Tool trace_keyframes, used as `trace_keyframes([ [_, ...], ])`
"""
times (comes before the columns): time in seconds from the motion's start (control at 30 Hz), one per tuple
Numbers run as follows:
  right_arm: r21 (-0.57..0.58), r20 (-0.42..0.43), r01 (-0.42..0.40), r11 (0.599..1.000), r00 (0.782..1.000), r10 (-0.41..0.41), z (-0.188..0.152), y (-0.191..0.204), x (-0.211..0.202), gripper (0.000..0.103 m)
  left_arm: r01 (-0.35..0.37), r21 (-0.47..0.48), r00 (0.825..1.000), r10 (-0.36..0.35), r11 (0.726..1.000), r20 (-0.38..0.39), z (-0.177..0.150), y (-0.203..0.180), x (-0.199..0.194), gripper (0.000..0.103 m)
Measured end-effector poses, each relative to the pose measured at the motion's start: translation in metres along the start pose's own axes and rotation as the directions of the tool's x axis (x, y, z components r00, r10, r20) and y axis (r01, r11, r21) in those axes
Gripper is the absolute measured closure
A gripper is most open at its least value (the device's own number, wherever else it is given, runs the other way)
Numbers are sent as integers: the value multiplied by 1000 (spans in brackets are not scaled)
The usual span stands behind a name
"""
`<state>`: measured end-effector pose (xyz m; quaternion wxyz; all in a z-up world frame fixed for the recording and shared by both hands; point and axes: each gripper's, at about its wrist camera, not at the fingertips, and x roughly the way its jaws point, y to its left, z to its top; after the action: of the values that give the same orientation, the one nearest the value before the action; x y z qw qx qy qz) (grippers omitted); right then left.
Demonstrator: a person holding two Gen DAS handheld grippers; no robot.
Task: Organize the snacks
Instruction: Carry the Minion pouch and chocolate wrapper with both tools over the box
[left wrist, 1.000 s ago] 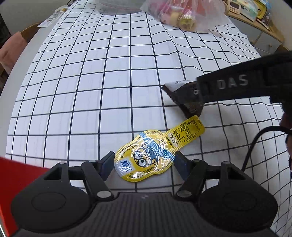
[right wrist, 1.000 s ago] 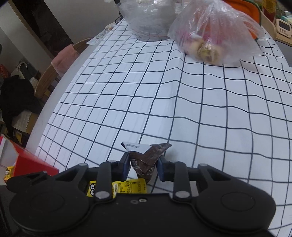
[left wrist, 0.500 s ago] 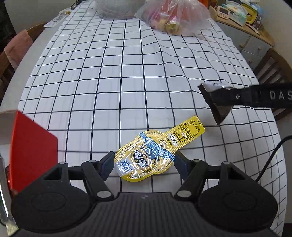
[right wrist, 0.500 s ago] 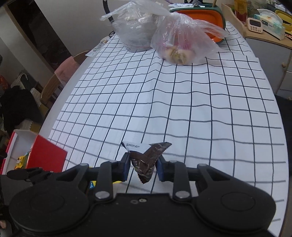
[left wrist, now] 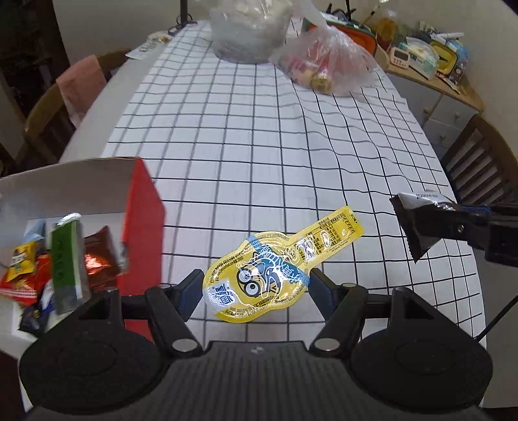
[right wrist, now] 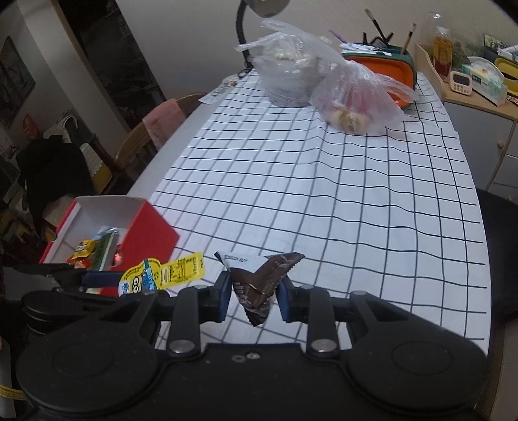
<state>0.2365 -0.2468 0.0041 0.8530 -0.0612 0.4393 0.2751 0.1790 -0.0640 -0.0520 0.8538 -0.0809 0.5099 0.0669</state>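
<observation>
My left gripper [left wrist: 254,286] clamps yellow cartoon-face snack pouch [left wrist: 278,265] in the air just right of red snack box [left wrist: 142,207], my right gripper [right wrist: 254,299] pinches brown chocolate wrapper [right wrist: 259,285] further right of box, both above checked tablecloth [left wrist: 259,136]

One red box [left wrist: 142,207], two plastic bags [right wrist: 359,97], two held snack packets [left wrist: 278,268]; boxed snacks perhaps five [left wrist: 68,256].

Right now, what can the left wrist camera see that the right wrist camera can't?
Only the left view shows the chair on the right and the box's snacks up close, like the green pack. Only the right view shows the lamp and black coat. Both show the yellow pouch, brown wrapper, red box and pink bag.
</observation>
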Motion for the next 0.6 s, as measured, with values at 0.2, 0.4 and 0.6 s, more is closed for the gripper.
trace_keyframes([
  [0.2, -33, 27, -9, 999, 1000, 10, -7, 47, -15, 76, -5, -12, 999, 5, 1000, 53, -12, 35, -40, 33],
  [0.4, -51, 41, -22, 998, 999, 24, -6, 100, -9, 76, -3, -32, 996, 6, 999, 94, -20, 86, -68, 33],
  [0.6, -67, 36, -35, 997, 999, 37, -1, 156, 18, 76, -13, -73, 994, 21, 997, 109, -25, 146, -80, 33],
])
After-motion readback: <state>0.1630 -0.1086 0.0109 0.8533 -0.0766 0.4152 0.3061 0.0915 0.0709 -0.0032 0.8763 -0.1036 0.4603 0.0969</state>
